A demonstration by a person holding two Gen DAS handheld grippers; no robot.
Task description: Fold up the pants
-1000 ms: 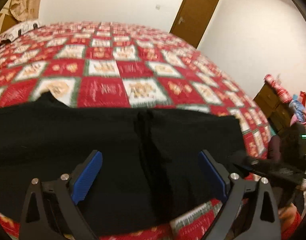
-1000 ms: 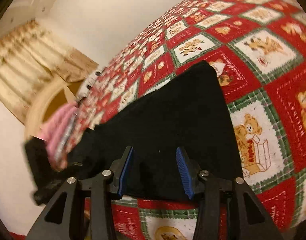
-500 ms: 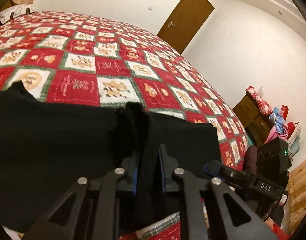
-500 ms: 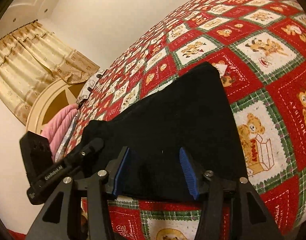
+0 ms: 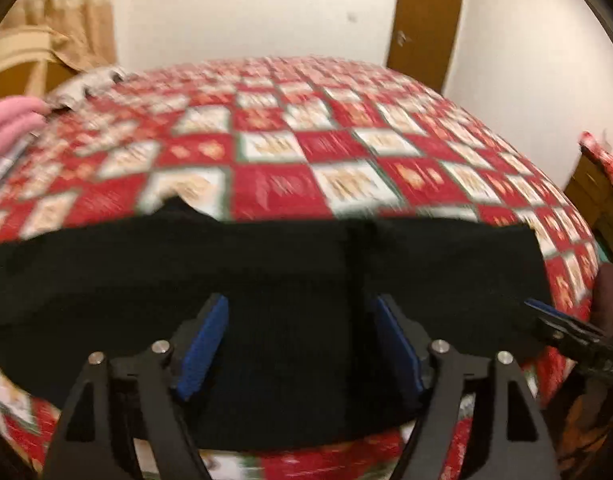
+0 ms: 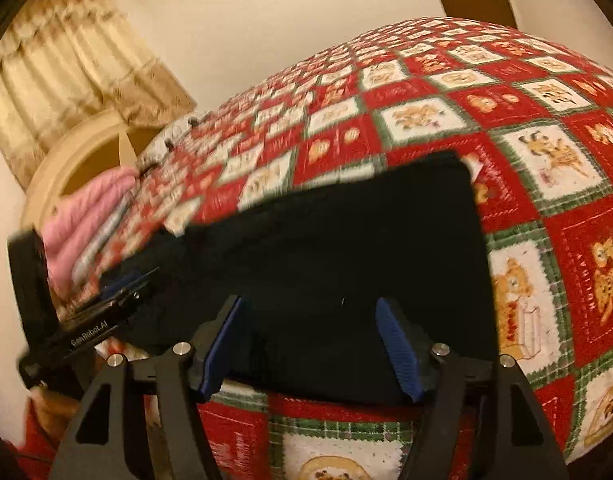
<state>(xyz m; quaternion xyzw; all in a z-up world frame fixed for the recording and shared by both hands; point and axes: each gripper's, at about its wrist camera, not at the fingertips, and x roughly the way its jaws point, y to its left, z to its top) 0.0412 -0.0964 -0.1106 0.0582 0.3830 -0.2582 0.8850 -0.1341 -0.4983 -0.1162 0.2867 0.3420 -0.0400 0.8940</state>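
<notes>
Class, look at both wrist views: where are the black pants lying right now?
The black pants lie flat across the near edge of the red patchwork bedspread, filling the lower half of both wrist views, under both open claws.

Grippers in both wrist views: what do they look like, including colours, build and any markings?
Both match: the left gripper and the right gripper have black angular fingers with triangular cut-outs, silver round bolts at the joints and ribbed blue pads. Seen side-on from the right wrist view, the left one carries a black bar with white "GenRobot.AI" lettering and a black box behind it.
</notes>
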